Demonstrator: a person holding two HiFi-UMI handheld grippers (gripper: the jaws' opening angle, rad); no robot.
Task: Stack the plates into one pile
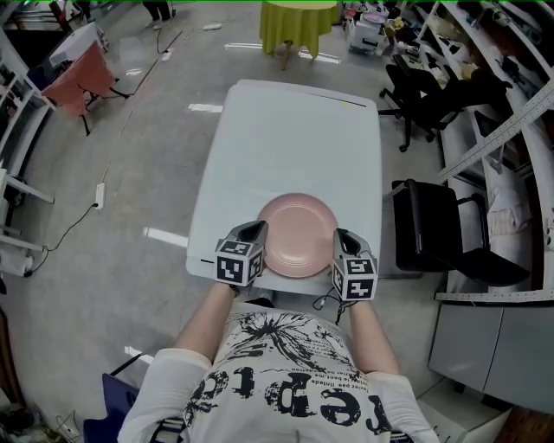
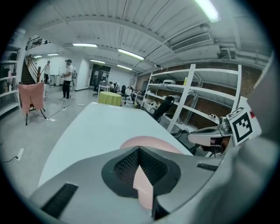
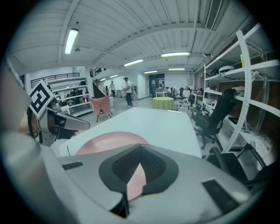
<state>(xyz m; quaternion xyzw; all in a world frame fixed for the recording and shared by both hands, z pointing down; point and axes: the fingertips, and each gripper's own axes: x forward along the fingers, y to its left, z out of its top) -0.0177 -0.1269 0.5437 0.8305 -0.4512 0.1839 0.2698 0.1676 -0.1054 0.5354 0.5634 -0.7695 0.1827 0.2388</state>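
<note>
Person (image 1: 286, 381) in a white printed shirt stands at the near end of the table (image 1: 286, 147), forearms reaching over its near edge.

Table: long, pale, bare apart from one item at its near end.

Shelving (image 1: 511, 112): a metal rack runs along the right side of the table, well apart from it.

Black chair (image 1: 433, 229): on the floor just right of the table's near right corner.

Green-covered round table (image 1: 299, 22): beyond the table's far end.

Plate (image 1: 299, 234): pink, round, lying flat on the table's near end, centred across its width, its near rim close to the table edge. Whether it is one plate or several stacked cannot be determined.

Left gripper (image 1: 258, 229): at the table's near end, tip at the plate's left rim. In the left gripper view the left gripper (image 2: 139, 149) has its jaws together at the tips; pink plate (image 2: 148, 142) shows beyond them and through the wedge-shaped gap behind the tips. Nothing is clamped.

Right gripper (image 1: 342, 235): at the table's near end, tip over the plate's right rim. In the right gripper view the right gripper (image 3: 141, 146) likewise has its jaws closed tip to tip, with the plate (image 3: 109, 142) visible ahead and through the gap behind.
</note>
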